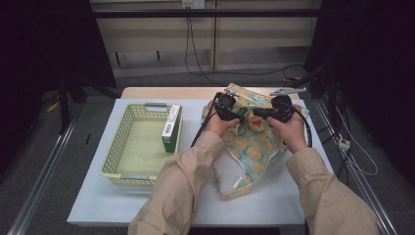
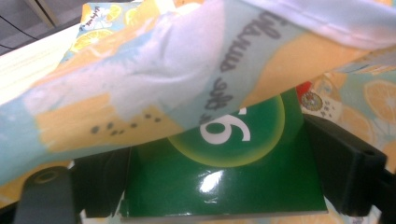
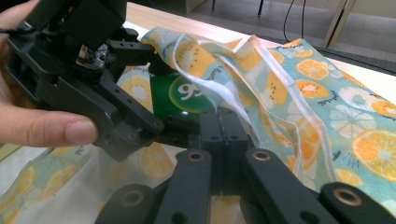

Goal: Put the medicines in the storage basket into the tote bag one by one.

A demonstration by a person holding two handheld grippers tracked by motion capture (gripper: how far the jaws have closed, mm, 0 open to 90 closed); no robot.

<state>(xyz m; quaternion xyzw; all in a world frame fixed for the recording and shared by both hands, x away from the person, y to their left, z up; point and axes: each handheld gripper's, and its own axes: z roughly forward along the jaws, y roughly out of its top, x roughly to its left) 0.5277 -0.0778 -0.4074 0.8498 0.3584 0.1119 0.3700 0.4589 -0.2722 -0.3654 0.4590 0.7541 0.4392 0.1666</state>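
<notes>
Left gripper view shows my left gripper (image 2: 224, 186) clamping the green carton (image 2: 224, 182) inside the fruit-print bag (image 2: 140, 93); my right gripper (image 3: 229, 121) pinches the bag's rim, which could slip and snag the carton.

Room is dim w/ dark sides; a pale wood-panel wall (image 1: 254, 34) runs along the back, black cables (image 1: 188, 44) hanging down it to a grey floor (image 1: 44, 161). Table (image 1: 274, 200) has a white top w/ a wooden strip at its far edge; metal rails (image 1: 36, 183) flank it on the floor.
</notes>
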